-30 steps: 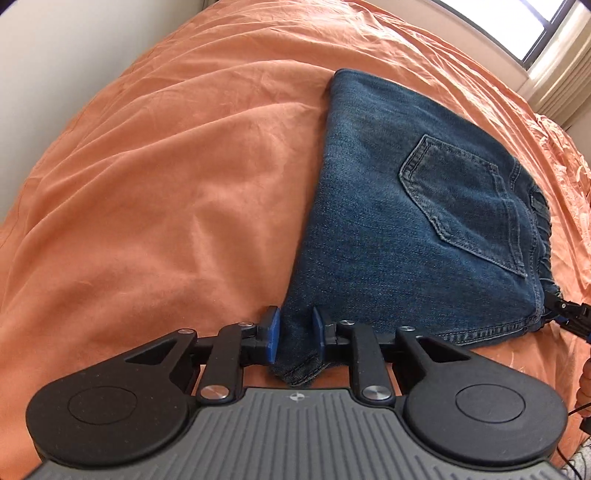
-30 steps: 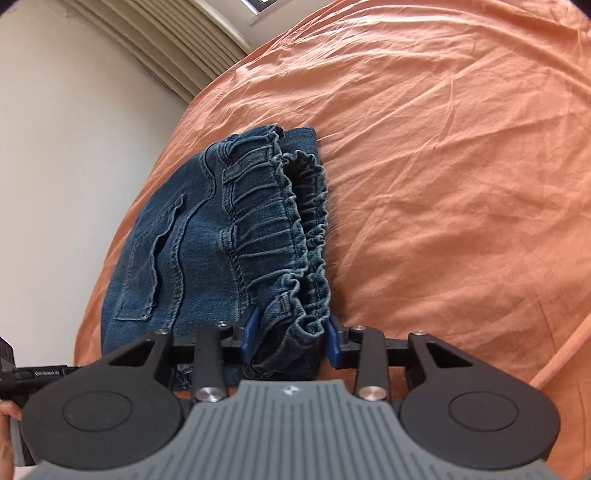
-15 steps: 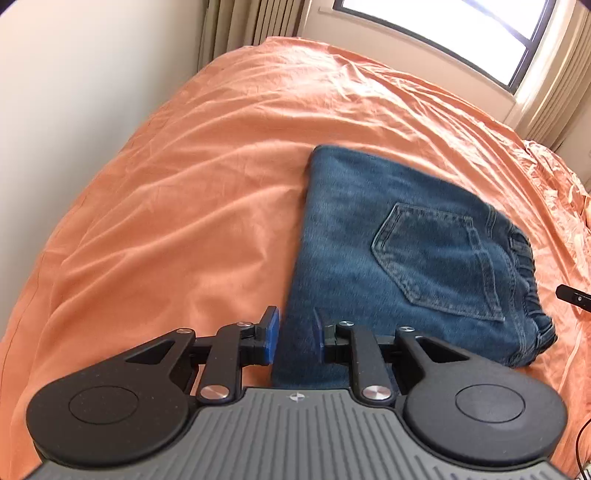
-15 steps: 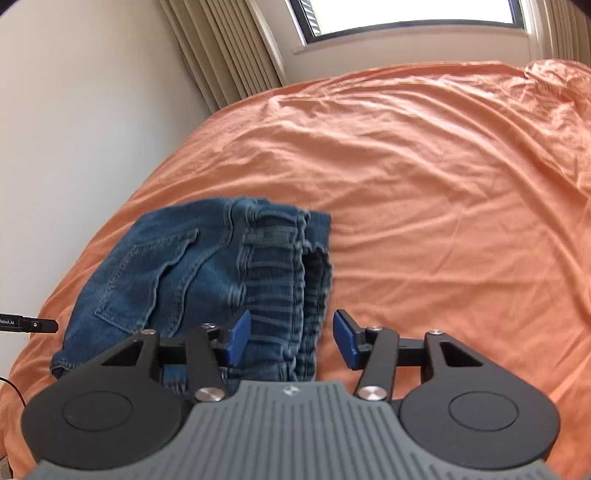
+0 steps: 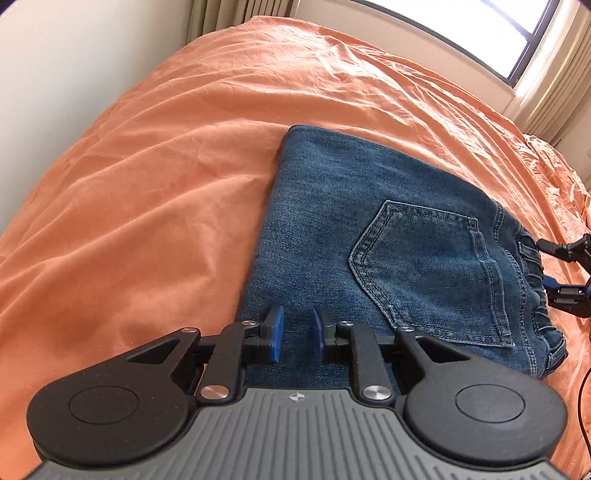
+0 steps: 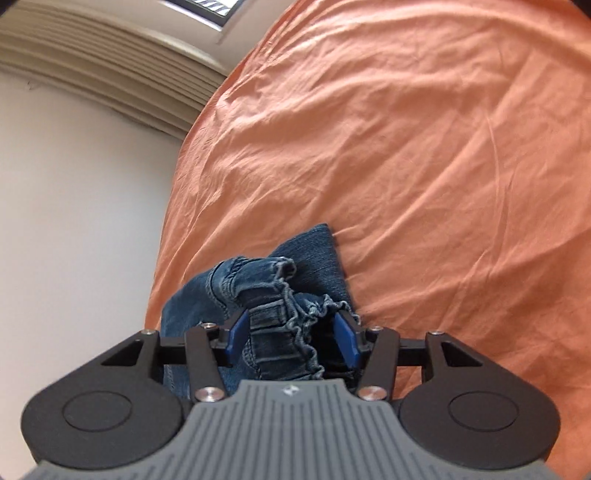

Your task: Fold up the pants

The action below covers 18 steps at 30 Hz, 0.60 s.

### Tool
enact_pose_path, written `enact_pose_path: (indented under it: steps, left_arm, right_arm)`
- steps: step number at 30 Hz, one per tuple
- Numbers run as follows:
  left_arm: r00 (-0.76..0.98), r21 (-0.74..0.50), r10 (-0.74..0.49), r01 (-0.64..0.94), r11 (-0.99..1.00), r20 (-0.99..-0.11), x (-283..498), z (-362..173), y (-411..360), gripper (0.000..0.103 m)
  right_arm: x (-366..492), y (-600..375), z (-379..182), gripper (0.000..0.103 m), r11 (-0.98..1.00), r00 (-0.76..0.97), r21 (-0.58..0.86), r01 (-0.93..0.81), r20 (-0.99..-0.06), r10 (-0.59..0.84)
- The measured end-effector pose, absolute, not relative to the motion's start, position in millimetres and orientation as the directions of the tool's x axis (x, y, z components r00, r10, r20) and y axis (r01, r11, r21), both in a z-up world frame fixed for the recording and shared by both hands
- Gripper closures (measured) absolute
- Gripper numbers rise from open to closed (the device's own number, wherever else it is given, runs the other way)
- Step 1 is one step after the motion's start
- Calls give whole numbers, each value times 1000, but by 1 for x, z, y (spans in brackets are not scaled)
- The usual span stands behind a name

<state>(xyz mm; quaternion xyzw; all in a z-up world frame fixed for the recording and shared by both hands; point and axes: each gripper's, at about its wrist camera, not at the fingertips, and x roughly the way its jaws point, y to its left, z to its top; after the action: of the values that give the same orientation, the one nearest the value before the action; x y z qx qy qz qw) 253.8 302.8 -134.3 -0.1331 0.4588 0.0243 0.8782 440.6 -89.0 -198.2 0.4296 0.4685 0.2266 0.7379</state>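
Observation:
Blue jeans (image 5: 369,229) lie folded flat on the orange bed sheet (image 5: 147,184), back pocket up, waistband to the right. My left gripper (image 5: 297,334) hovers over their near left part. Its pads stand a narrow gap apart and pinch nothing; flat denim shows in the gap. In the right wrist view my right gripper (image 6: 293,336) straddles the bunched elastic waistband (image 6: 284,295). Its jaws are opening: the left pad lies against the denim and the right pad stands off it. My right gripper (image 5: 545,264) also shows at the waistband in the left wrist view.
The orange sheet (image 6: 443,166) is wrinkled and covers the whole bed. A white wall (image 6: 74,221) runs along the bed's left side. Curtains (image 6: 110,85) and a window (image 5: 480,22) are at the far end. A thin black cable (image 5: 585,398) hangs at the right edge.
The left gripper let go of the jeans' hem corner and shifted right over the denim. The right gripper widened, released the waistband, drew back, then came in around it again.

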Motion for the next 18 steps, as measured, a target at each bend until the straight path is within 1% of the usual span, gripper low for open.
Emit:
enact_pose_path:
  steps: [2, 3, 4, 5, 6, 7, 9, 11, 14, 15, 16, 17, 18]
  left_arm:
    - [571, -201, -77, -157, 967, -817, 254, -135, 302, 80]
    - [567, -195, -74, -155, 969, -820, 254, -135, 301, 80]
    - [562, -187, -69, -155, 970, -824, 254, -136, 300, 81]
    - [559, -183, -66, -156, 971, -827, 254, -136, 300, 81]
    - [556, -182, -64, -159, 970, -829, 254, -137, 299, 81]
    - [552, -180, -61, -163, 970, -831, 254, -137, 298, 81]
    - [549, -175, -55, -170, 970, -834, 255, -138, 298, 81]
    - [548, -171, -48, -175, 970, -835, 255, -139, 297, 81]
    - [547, -166, -41, -181, 969, -836, 255, -138, 296, 81]
    - [545, -163, -38, -183, 969, -837, 255, -138, 296, 81]
    - [544, -161, -36, -185, 969, -839, 256, -138, 296, 81]
    - [542, -160, -33, -188, 969, -840, 257, -138, 295, 81]
    - [541, -161, -33, -191, 968, -840, 257, -137, 295, 81]
  right_arm:
    - [445, -91, -191, 57, 472, 479, 881, 18, -422, 770]
    - [447, -89, -183, 58, 470, 487, 881, -45, -391, 781]
    - [449, -85, -175, 67, 511, 496, 853, -105, -401, 770]
    - [450, -81, -169, 75, 567, 503, 810, -149, -432, 749]
    - [453, -77, -166, 79, 608, 502, 775, -175, -461, 732]
    - [458, -75, -168, 85, 614, 489, 771, -171, -475, 732]
    - [467, -76, -182, 89, 590, 435, 799, -115, -493, 753]
    - [469, -81, -188, 89, 552, 417, 830, -83, -474, 776]
    - [463, -83, -185, 87, 538, 410, 837, -102, -457, 789]
    - [461, -81, -181, 88, 562, 414, 819, -119, -473, 777]
    - [459, -78, -175, 103, 592, 431, 792, -149, -487, 759]
    - [455, -77, -167, 103, 604, 443, 774, -189, -482, 756]
    - [450, -76, -156, 103, 596, 456, 770, -227, -457, 763]
